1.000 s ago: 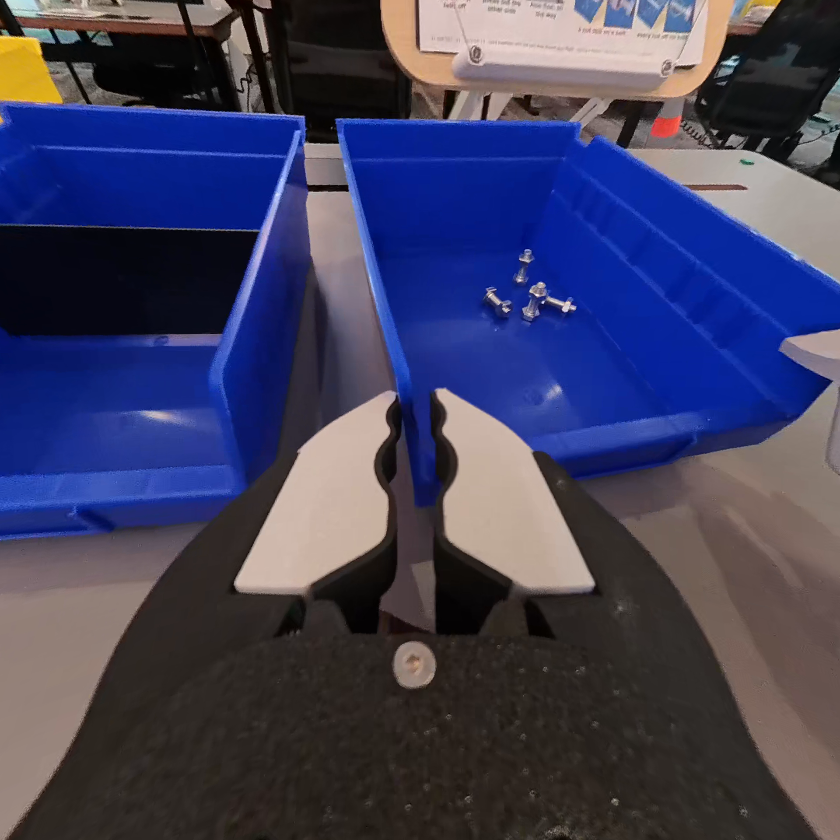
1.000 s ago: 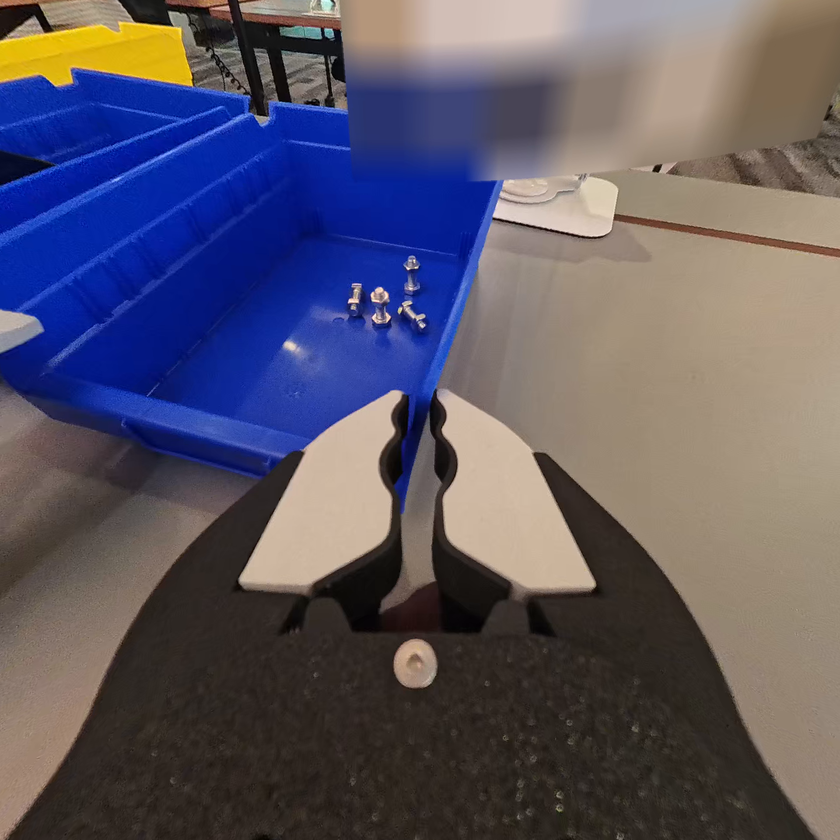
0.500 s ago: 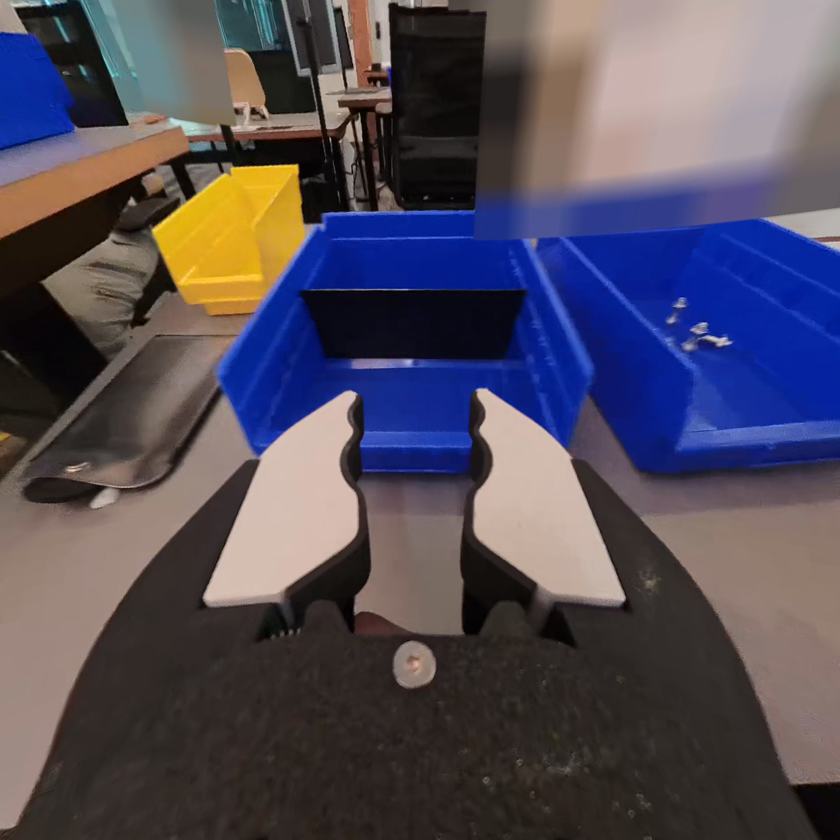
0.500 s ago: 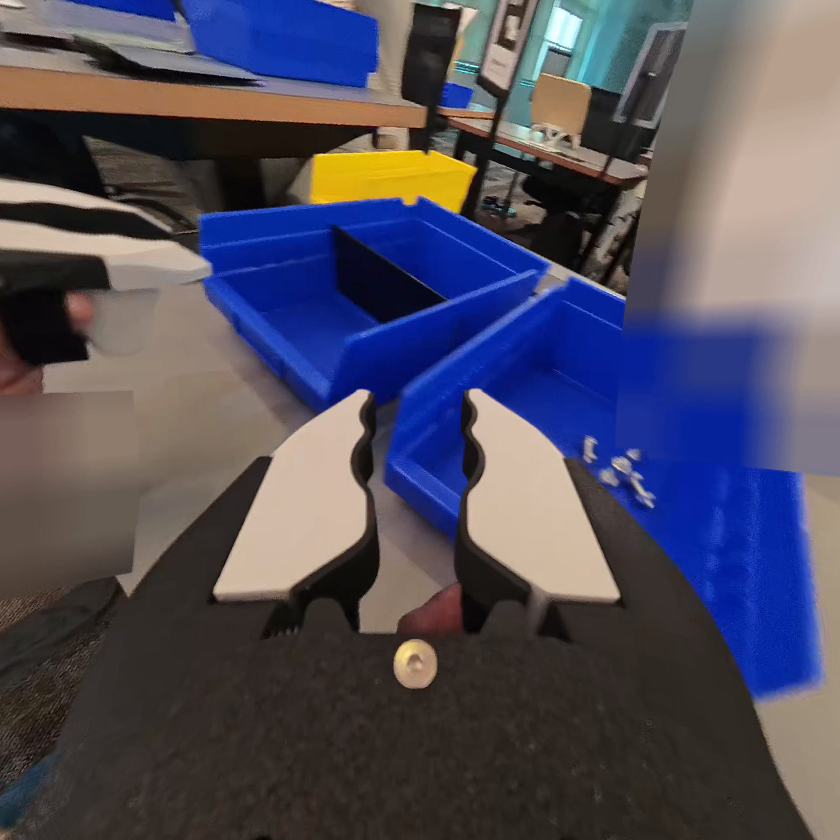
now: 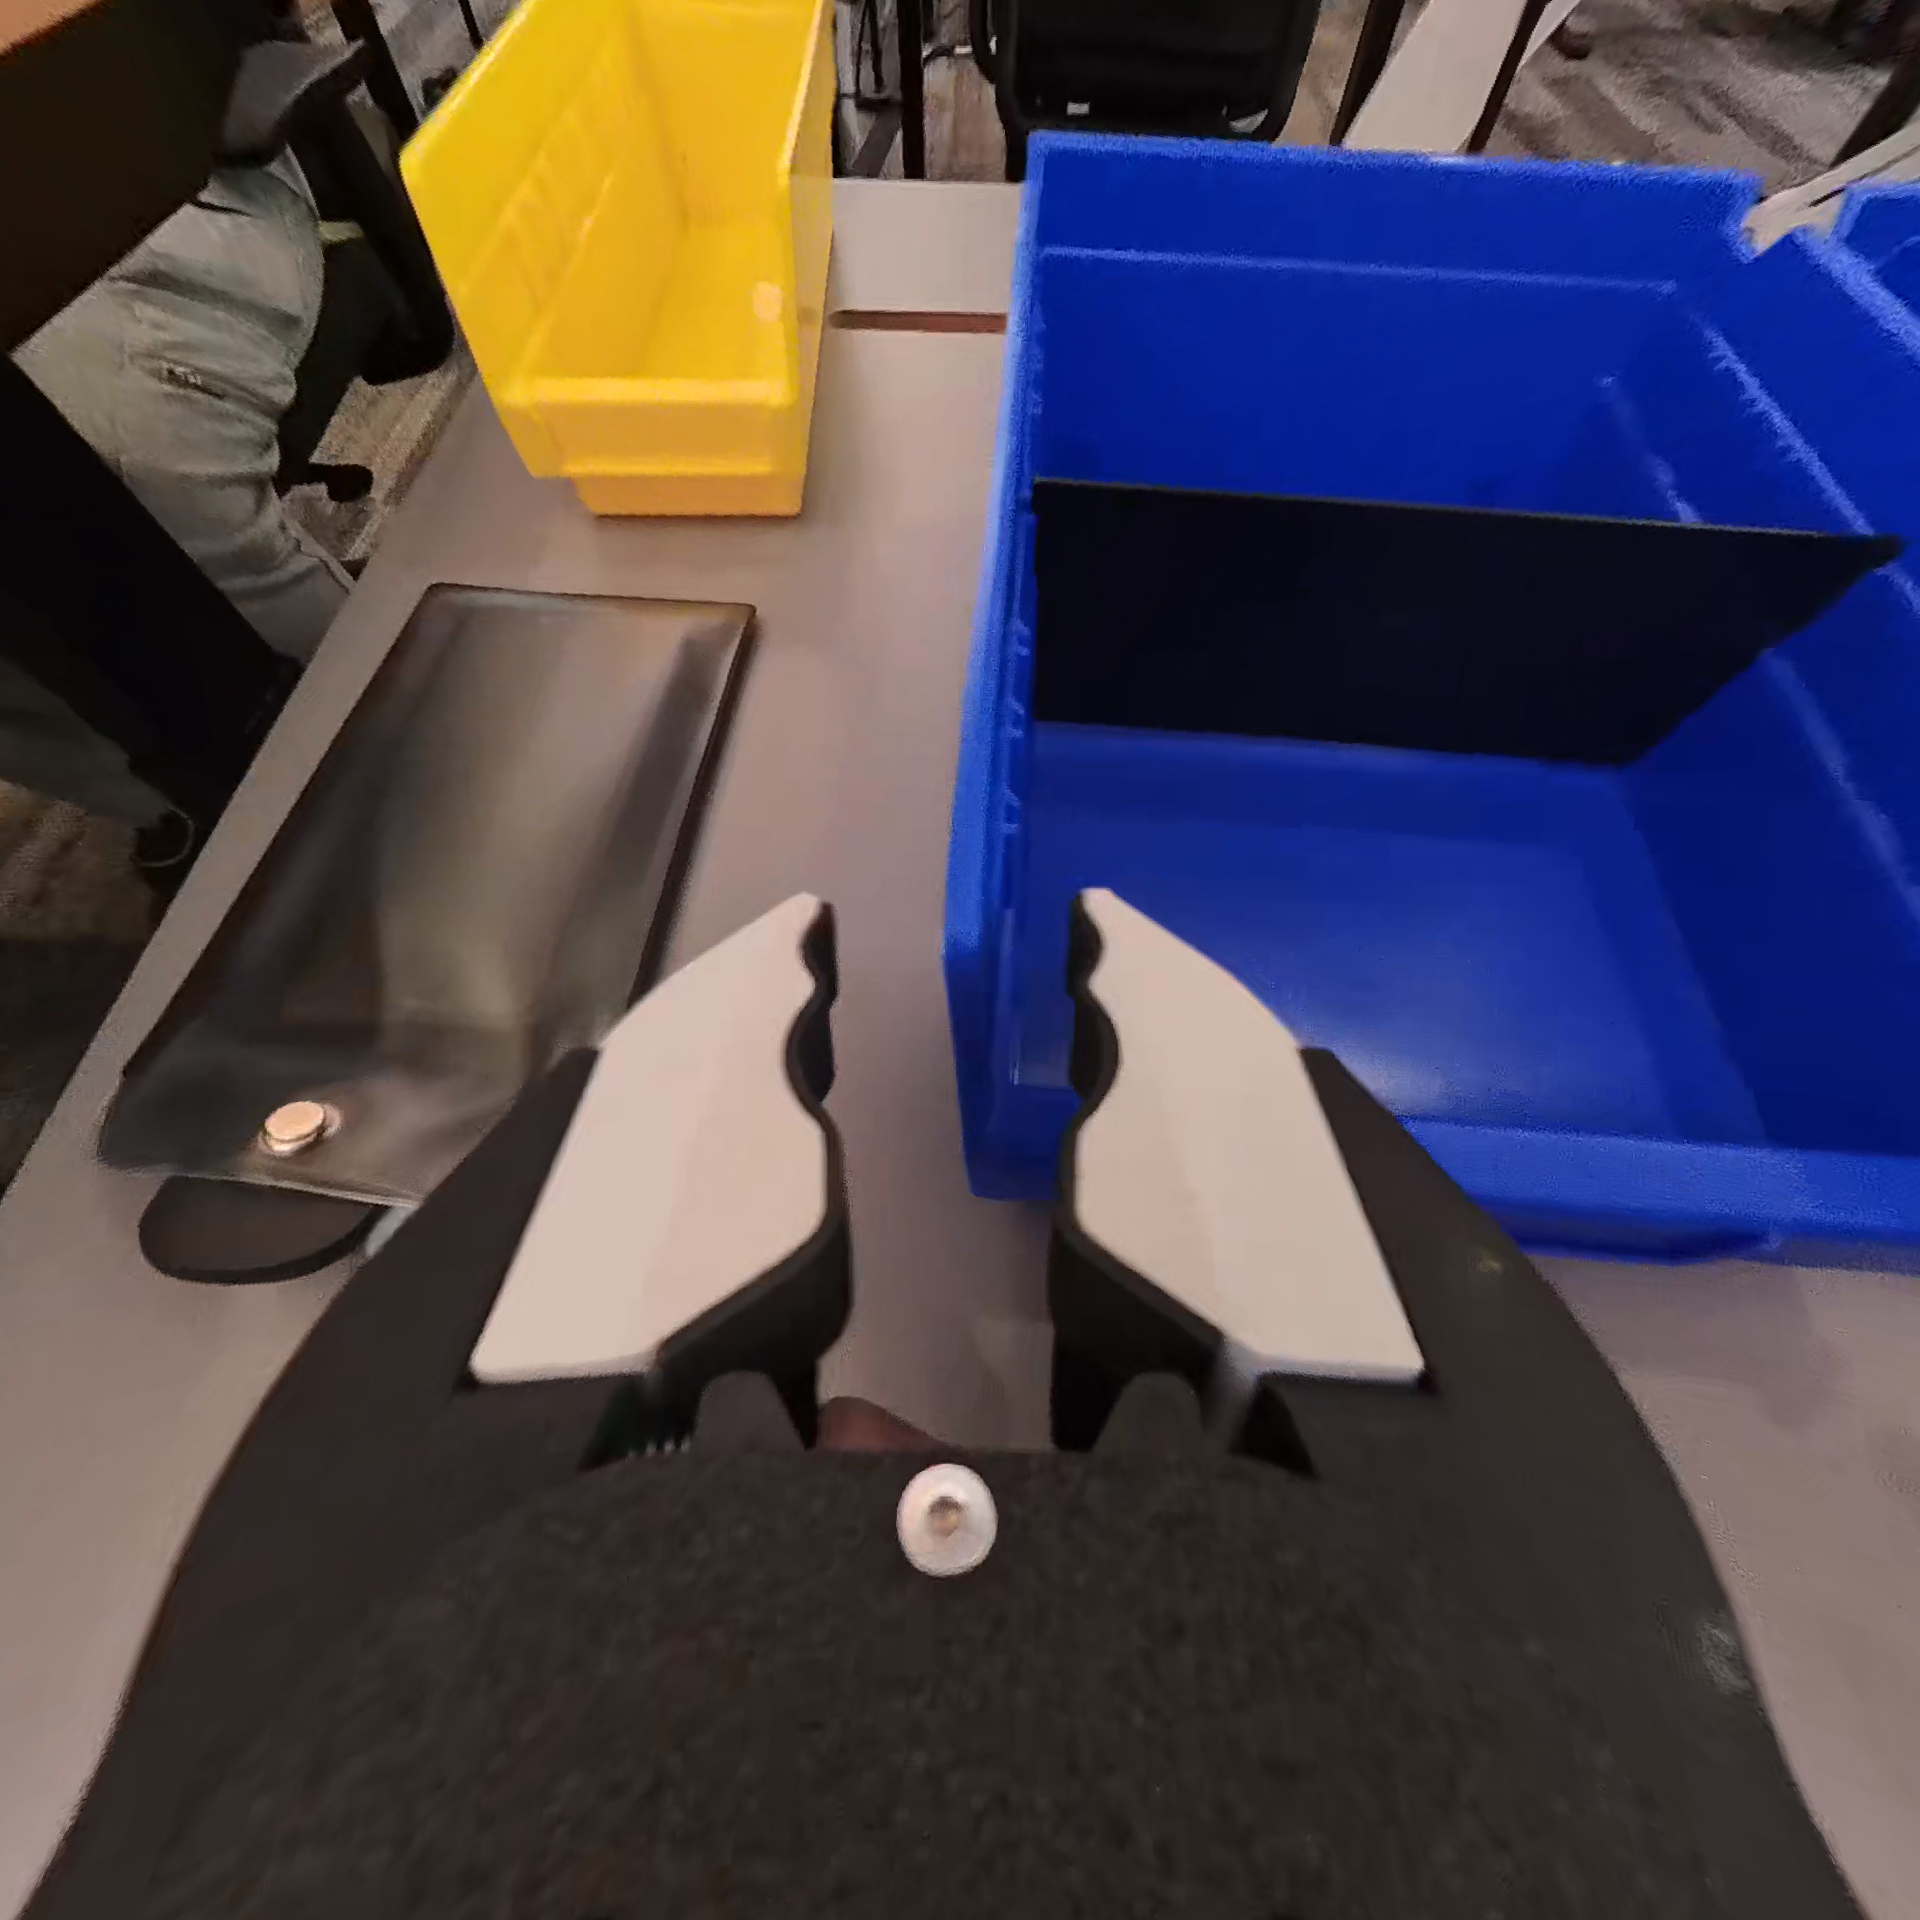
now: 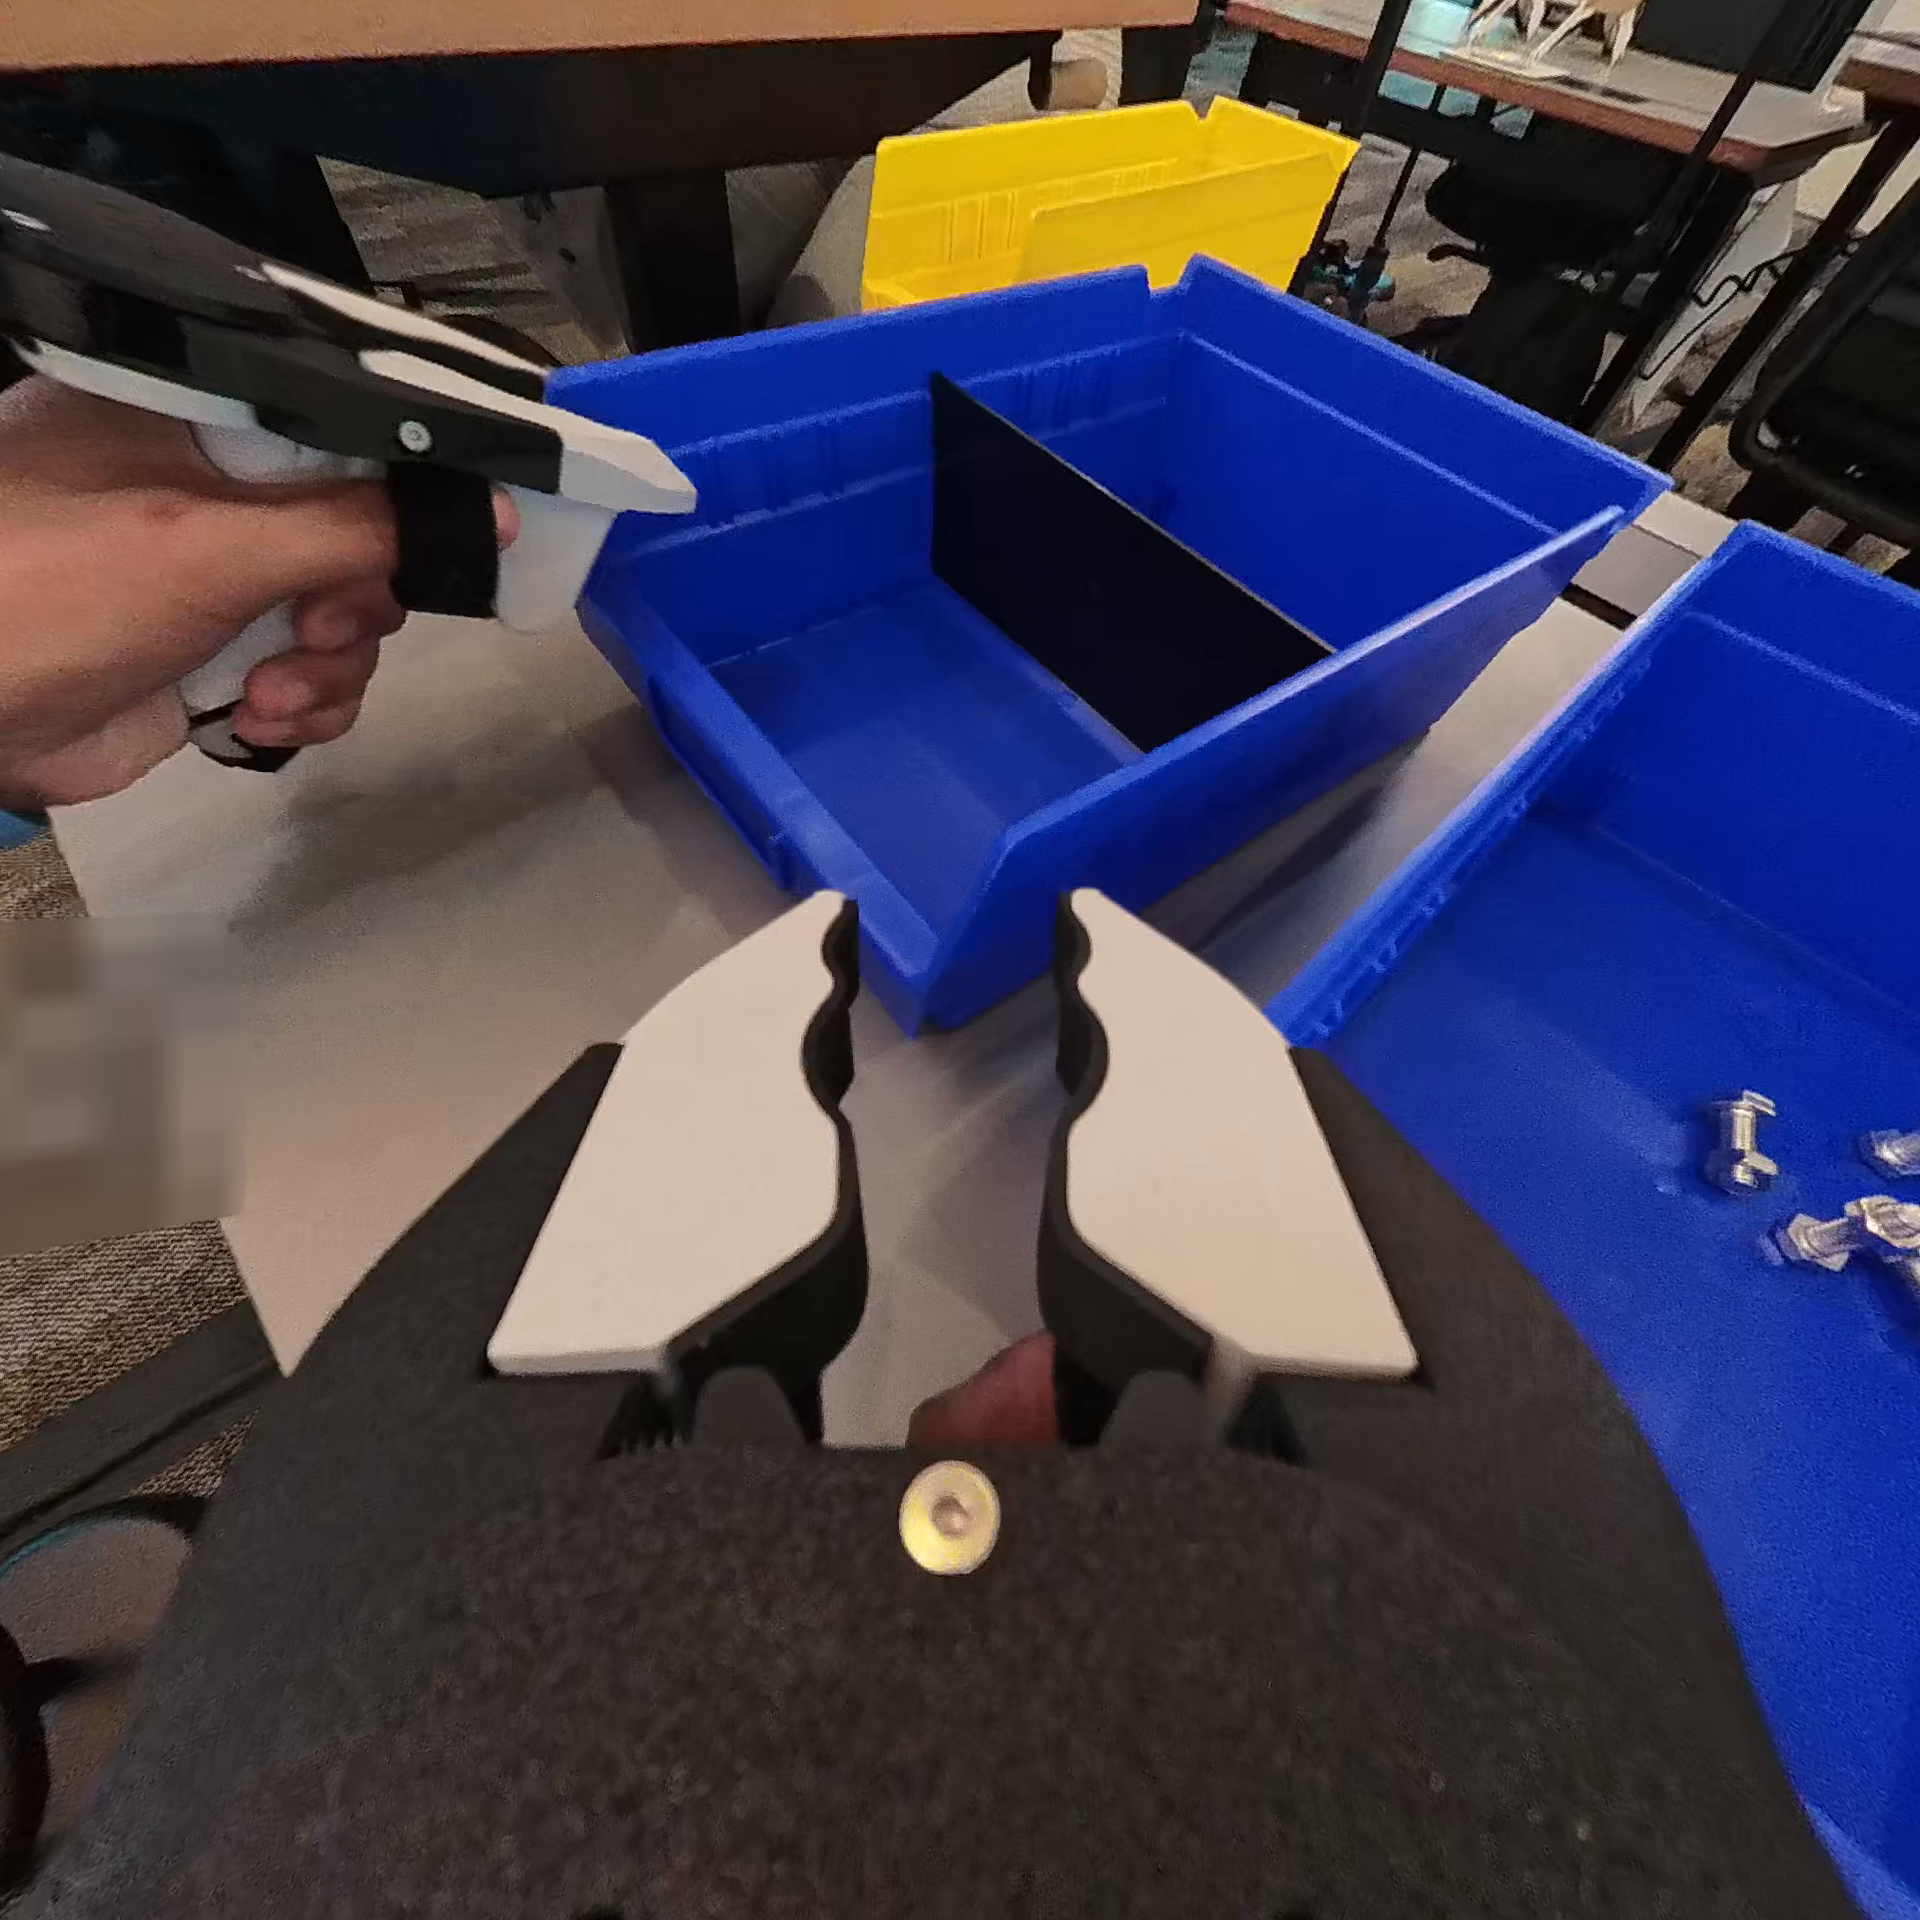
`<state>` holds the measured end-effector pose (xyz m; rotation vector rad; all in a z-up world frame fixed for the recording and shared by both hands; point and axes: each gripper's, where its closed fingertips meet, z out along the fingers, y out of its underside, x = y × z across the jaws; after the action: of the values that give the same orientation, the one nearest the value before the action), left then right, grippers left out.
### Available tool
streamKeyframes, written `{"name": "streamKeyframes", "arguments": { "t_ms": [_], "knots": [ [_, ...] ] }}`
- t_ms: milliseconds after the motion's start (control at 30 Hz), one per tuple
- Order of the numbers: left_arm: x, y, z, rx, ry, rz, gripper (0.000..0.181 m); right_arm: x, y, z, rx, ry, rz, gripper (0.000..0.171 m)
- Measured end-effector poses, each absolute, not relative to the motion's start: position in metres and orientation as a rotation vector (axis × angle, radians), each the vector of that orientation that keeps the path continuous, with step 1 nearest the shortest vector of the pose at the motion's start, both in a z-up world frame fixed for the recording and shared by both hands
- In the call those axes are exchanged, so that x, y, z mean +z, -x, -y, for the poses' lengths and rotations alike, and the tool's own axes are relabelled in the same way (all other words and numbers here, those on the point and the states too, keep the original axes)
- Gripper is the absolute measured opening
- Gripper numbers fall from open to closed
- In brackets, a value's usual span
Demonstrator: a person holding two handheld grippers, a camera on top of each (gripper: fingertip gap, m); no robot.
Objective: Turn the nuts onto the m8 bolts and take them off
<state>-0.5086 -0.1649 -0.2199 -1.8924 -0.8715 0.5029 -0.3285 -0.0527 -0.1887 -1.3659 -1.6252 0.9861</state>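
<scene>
divided bin (image 5: 1351,260): blue, black divider (image 5: 1403,613)
small bin (image 5: 644,260) beyond divided bin: yellow
pouch (image 5: 436,862) left of divided bin: glossy black, silver snap
tabletop (image 5: 883,644): grey
claw fingers (image 5: 686,1143): grey faces, black pads
bolts (image 6: 1745,1143): silver

The place looked like an office or lab workspace turned over to bench tasks. A grey table (image 5: 894,644) carried plastic parts bins, a blue bin (image 6: 1299,665) split by a black divider (image 6: 1091,582) and a yellow bin (image 5: 644,270), of the sort used for sorting hardware. Behind them stood wood-topped desks (image 6: 582,21), black office chairs (image 5: 1132,62) and patterned carpet (image 6: 94,1309).
</scene>
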Motion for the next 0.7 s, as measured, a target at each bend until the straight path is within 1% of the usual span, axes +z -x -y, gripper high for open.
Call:
{"name": "streamKeyframes", "arguments": {
  "t_ms": [67,167,333,500,633,700],
  "knots": [
    [-0.225,0.505,0.157,0.424,1.913,0.832,0.006,-0.191,0.328,0.050,0.980,1.379,1.626,0.035],
    [-0.224,0.501,0.156,0.330,1.877,0.862,0.003,-0.195,0.330,0.048,0.973,1.396,1.629,0.034],
    [-0.224,0.480,0.169,0.421,1.876,0.872,0.003,-0.194,0.332,0.046,0.960,1.385,1.610,0.034],
    [-0.224,0.439,0.187,0.483,1.830,0.937,0.003,-0.197,0.330,0.045,0.937,1.372,1.589,0.035],
    [-0.223,0.408,0.200,0.533,1.781,1.003,0.003,-0.203,0.327,0.046,0.897,1.355,1.583,0.042],
    [-0.223,0.394,0.205,0.550,1.761,1.027,0.003,-0.207,0.325,0.046,0.894,1.363,1.582,0.036]
  ]
}}
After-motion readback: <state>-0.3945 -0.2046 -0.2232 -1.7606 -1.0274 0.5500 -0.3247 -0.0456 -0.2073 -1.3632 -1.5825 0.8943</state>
